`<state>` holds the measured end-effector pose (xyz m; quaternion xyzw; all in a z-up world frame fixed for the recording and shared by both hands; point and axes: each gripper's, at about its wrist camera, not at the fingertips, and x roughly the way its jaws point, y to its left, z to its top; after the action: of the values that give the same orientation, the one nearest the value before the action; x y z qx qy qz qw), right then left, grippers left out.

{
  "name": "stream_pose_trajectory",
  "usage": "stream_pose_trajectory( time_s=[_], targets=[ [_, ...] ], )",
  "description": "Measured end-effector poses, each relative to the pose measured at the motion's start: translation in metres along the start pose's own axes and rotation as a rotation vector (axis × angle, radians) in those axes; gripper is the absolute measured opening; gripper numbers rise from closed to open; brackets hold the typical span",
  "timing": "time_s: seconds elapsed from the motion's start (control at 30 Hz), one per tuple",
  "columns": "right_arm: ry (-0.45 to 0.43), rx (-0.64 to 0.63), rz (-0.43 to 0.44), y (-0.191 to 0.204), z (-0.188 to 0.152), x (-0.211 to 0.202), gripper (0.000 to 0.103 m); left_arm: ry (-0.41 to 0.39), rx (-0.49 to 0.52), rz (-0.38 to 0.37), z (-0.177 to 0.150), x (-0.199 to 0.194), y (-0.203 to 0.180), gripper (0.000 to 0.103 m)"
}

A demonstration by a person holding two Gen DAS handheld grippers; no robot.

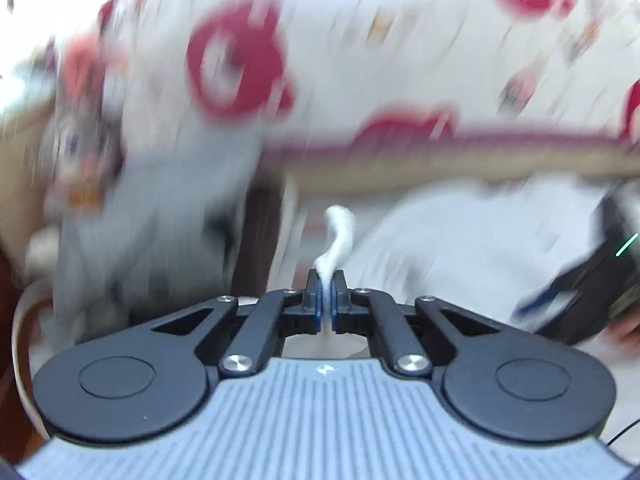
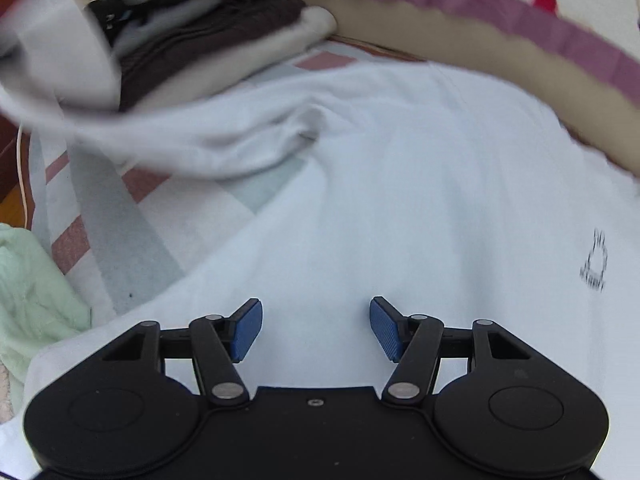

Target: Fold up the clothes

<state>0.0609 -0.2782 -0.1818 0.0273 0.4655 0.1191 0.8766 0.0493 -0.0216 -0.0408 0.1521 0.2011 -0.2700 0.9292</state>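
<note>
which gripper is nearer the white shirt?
Left. The left gripper is shut on a fold of the white shirt; the right gripper hovers open above it.

Striped rug in pink, grey and white on a brown wood floor. Bed behind, white cover with red shapes, purple frill along its edge.

**Left gripper pinches a white fold**

The left gripper has its blue pads clamped on a thin ridge of white cloth, which curls up just beyond them. Behind the gripper, much blurred, stretches a white sheet with red shapes, edged by a purple trim.
</note>
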Motion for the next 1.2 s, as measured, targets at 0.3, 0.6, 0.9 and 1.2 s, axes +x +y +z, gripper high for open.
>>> stream_pose_trajectory(
  time_s=[0.3,0.6,0.9,1.2],
  targets=[
    [-0.055,0.167,0.058,-0.032,-0.017,-0.013,0.065,-0.381,0.035,0.225,0.117,0.006,0.060,0.004],
    [-0.022,0.242,0.112,-0.055,-0.048,-0.039,0.065,-0.299,-0.391,0.396,0.081,0.081,0.175,0.004],
    [0.065,0.190,0.098,-0.061,-0.054,-0.053,0.065,-0.236,-0.855,0.554,0.003,0.067,0.215,0.008],
    [-0.244,0.464,-0.072,-0.124,-0.036,-0.127,0.066,-0.438,-0.584,0.438,0.044,0.021,0.113,0.042]
  ],
)
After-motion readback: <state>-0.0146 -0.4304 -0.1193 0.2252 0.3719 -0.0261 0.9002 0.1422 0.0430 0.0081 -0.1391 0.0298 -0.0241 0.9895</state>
